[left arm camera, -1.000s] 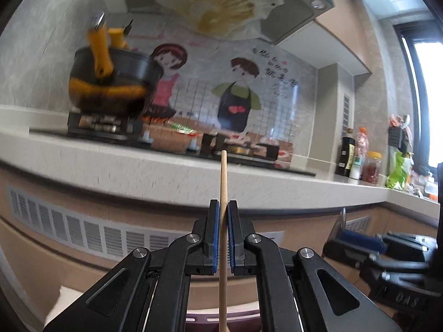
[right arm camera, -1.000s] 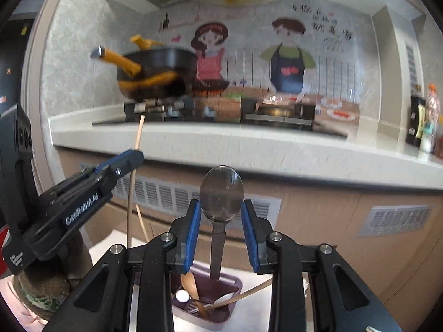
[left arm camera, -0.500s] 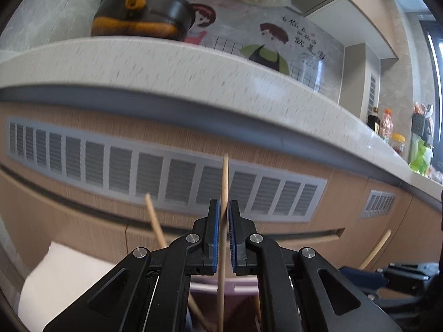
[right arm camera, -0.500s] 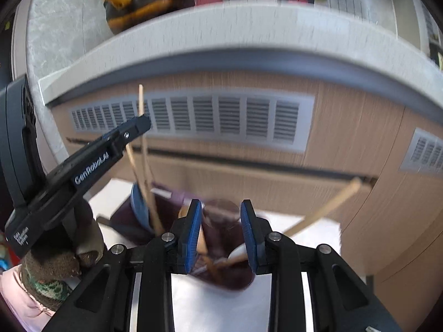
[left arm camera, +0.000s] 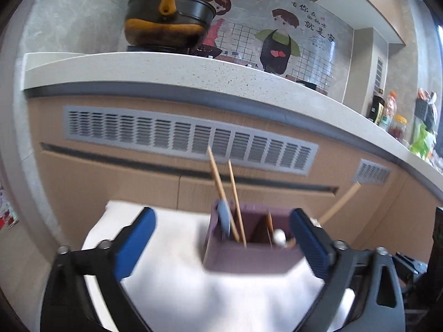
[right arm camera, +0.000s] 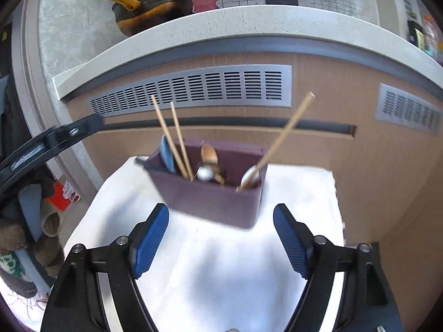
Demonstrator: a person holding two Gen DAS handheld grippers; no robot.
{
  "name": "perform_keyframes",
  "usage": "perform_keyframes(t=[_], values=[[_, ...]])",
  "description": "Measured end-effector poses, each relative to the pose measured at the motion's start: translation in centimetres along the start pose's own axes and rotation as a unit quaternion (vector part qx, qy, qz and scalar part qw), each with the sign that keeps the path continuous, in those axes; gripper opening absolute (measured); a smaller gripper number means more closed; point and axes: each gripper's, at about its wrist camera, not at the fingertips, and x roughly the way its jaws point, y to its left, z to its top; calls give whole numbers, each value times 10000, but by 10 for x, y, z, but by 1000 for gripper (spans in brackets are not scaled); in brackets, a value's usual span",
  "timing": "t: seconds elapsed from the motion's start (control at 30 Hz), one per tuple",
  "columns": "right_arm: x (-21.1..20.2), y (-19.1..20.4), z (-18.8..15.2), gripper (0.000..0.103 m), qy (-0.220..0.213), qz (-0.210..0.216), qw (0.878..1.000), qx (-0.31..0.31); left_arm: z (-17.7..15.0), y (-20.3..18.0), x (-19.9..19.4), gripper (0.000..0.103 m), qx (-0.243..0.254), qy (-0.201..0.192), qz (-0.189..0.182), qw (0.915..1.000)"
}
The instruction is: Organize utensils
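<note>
Kitchen cabinets with a grey vent grille (right arm camera: 193, 88) ran behind a white cloth-covered surface (right arm camera: 216, 271), below a pale speckled countertop (left arm camera: 171, 69) that carried a black and orange pan (left arm camera: 169, 27).

At the far left of the right wrist view the left gripper (right arm camera: 49, 141) showed side-on. In its own camera the left gripper (left arm camera: 221, 238) had its blue pads spread wide and held nothing.

Ahead of both stood the purple utensil holder (right arm camera: 210, 196), upright on the cloth and divided into compartments. Its left compartment held a blue-grey spoon (right arm camera: 167, 155) and two wooden chopsticks (right arm camera: 173, 138), which leaned up and slightly left, close together. Toward the middle sat a wooden spoon (right arm camera: 209, 153) and a metal spoon (right arm camera: 204, 173). At the right end another chopstick (right arm camera: 282, 135) slanted steeply up and to the right, its foot beside a white spoon (right arm camera: 247, 178).

Right gripper (right arm camera: 220, 238) was likewise wide open and empty, with the holder straight ahead, just beyond its fingertips and apart from them.

Judging by position, the holder lay dead ahead of each gripper, its long side running across their line of approach; the left one appeared nearer, its pads framing the holder's walls. No loose utensil was in view.
</note>
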Motion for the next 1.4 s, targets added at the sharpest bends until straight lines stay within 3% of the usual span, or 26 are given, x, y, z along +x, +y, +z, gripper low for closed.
perform_keyframes(t=[0.13,0.33,0.5,0.6,0.87,1.4], values=[[-34,7,-28,87,-76,-20,9999,137,-39,-7,-50,103,140,144,105,9997],[-73,20,-74,95,-361,-492,9981,11,-104,-22,-107,103,537,93,262,9982],[-96,23,-101,98,-692,-828,9941,74,-142,-30,-127,103,701,173,235,9971],[-104,21,-114,101,-800,-921,9922,252,-155,-37,-135,103,890,135,484,9948],[-112,27,-124,102,-1028,-1321,9859,4,-154,-35,-141,103,722,116,567,9957],[-112,24,-127,102,-929,-1302,9871,-61,-154,-33,-139,103,684,230,633,9954]])
